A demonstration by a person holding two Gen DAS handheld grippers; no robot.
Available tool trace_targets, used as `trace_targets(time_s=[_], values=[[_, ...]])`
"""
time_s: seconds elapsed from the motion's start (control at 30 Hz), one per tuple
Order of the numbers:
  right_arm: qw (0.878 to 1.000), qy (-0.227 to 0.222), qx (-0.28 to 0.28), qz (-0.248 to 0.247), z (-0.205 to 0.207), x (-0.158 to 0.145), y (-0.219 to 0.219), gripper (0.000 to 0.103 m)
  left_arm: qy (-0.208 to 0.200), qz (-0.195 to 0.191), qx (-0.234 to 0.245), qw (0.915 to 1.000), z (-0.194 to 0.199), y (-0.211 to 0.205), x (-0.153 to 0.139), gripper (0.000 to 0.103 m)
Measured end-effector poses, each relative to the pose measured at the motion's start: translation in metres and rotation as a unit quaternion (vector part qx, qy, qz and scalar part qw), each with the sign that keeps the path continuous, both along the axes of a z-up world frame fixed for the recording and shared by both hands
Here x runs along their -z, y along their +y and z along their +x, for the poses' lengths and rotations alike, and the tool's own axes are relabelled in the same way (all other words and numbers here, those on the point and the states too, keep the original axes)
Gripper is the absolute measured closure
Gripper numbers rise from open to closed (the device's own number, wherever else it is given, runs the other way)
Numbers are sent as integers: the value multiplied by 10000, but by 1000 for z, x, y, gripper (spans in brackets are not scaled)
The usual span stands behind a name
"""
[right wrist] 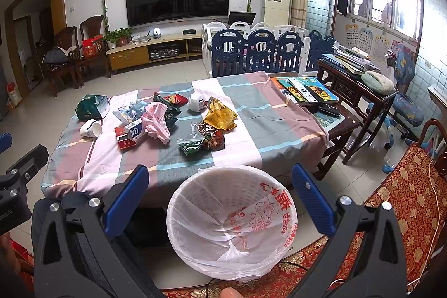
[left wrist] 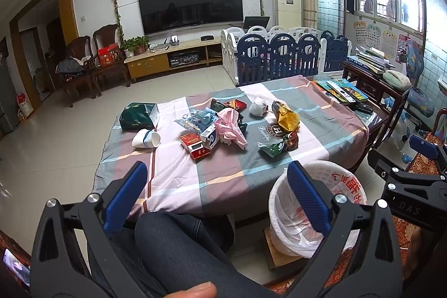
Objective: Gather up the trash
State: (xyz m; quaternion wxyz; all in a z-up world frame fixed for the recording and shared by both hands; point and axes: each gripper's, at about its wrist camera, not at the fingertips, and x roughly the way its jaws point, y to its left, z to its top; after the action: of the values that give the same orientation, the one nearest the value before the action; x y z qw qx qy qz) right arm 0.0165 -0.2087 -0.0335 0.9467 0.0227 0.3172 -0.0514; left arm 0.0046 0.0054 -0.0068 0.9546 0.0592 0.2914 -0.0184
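Observation:
Trash lies scattered on the checked tablecloth [left wrist: 223, 175]: a tipped white paper cup [left wrist: 145, 139], a red cigarette box [left wrist: 194, 146], a crumpled pink bag [left wrist: 232, 127], a yellow wrapper [left wrist: 287, 116], a green snack packet [left wrist: 272, 147] and a white wad [left wrist: 258, 105]. A white bin lined with a printed plastic bag [right wrist: 232, 222] stands on the floor before the table. My left gripper [left wrist: 218, 186] hangs open over the near table edge, holding nothing. Directly above the bin my right gripper [right wrist: 220, 192] is open and holds nothing.
A dark green bag [left wrist: 138, 116] sits at the table's far left, books and remotes [right wrist: 304, 92] at its right end. A person's dark-trousered knee [left wrist: 178, 247] is under the left gripper. A patterned red cushion [right wrist: 405, 200] is at right, a wooden side table [right wrist: 360, 91] beyond.

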Motion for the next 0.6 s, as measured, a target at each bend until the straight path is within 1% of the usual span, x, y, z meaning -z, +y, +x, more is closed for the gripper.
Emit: trace_targets(time_s=[0.5, 0.6], values=[[10000, 13, -8, 13, 1, 1, -1, 3, 19, -10, -4, 10000, 1, 1, 0, 3], [10000, 22, -27, 1, -2, 5, 9, 3, 24, -12, -10, 10000, 1, 1, 0, 3]])
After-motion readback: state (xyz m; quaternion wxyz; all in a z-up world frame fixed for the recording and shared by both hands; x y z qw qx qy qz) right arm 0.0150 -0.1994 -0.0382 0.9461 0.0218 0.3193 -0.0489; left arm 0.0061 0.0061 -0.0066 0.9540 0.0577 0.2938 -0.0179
